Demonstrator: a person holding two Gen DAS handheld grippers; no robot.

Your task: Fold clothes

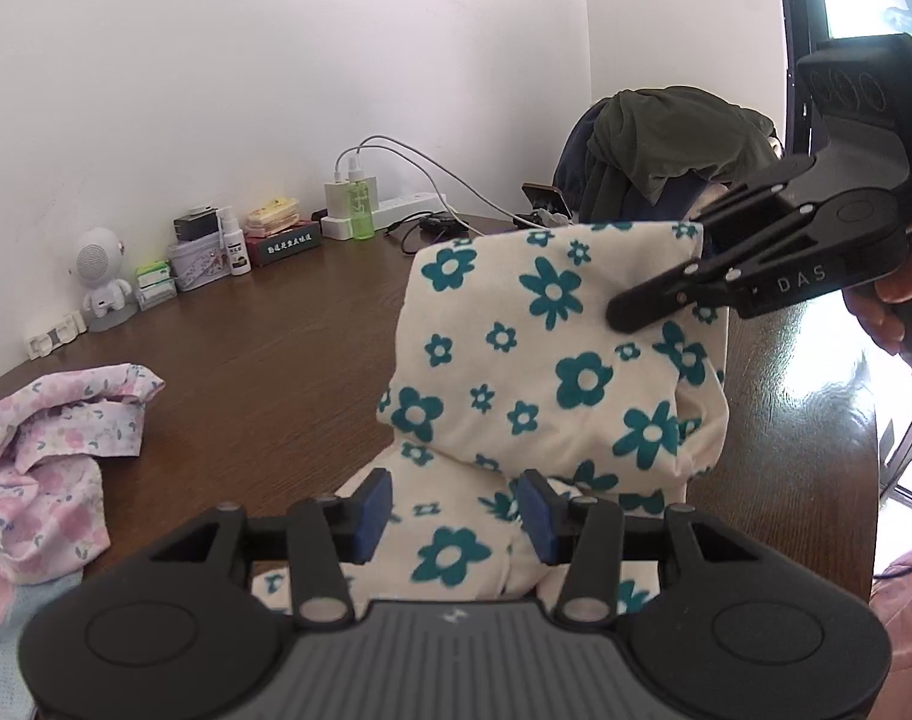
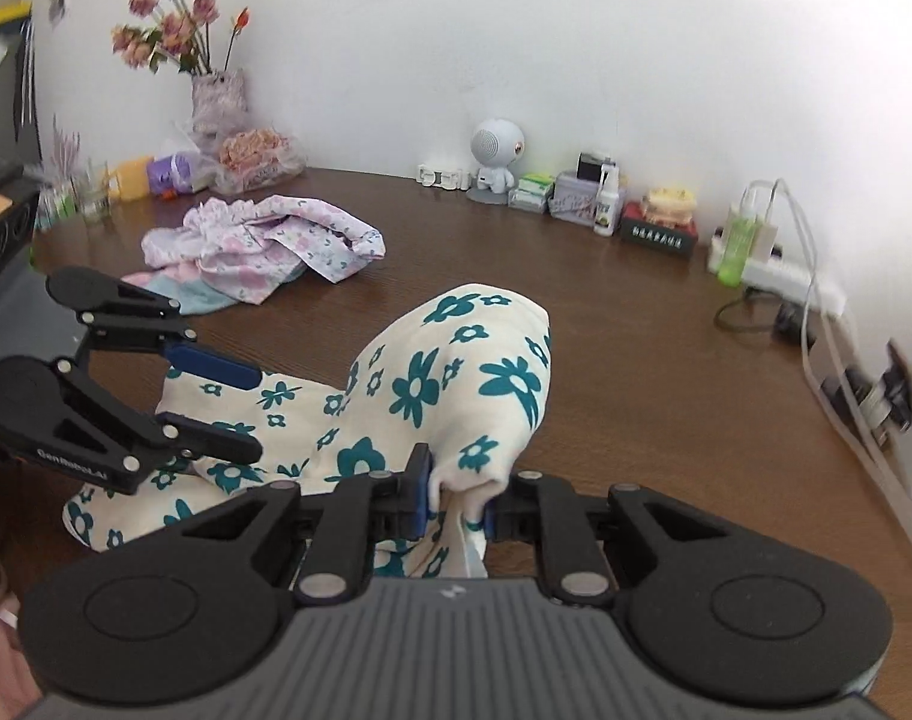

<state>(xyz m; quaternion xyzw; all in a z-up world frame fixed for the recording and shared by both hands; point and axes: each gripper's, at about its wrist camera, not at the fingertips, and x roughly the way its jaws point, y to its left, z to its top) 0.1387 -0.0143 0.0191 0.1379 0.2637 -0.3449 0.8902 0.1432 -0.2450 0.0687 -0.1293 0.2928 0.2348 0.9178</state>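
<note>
Our left hand-held gripper hangs with its blue pads spread wide, the cream cloth with teal flowers lying between them ungripped; its near end is cut off behind the gripper body. Our right hand-held gripper is pinched tight on a bunched edge of that cloth, lifting it off the brown wooden table so the fabric hides whatever lies beyond. A crumpled pink floral garment lies well apart. Along the white wall stand a small white robot figure, a green bottle and a power strip with cables. A chair draped in dark clothing sits behind.
</note>
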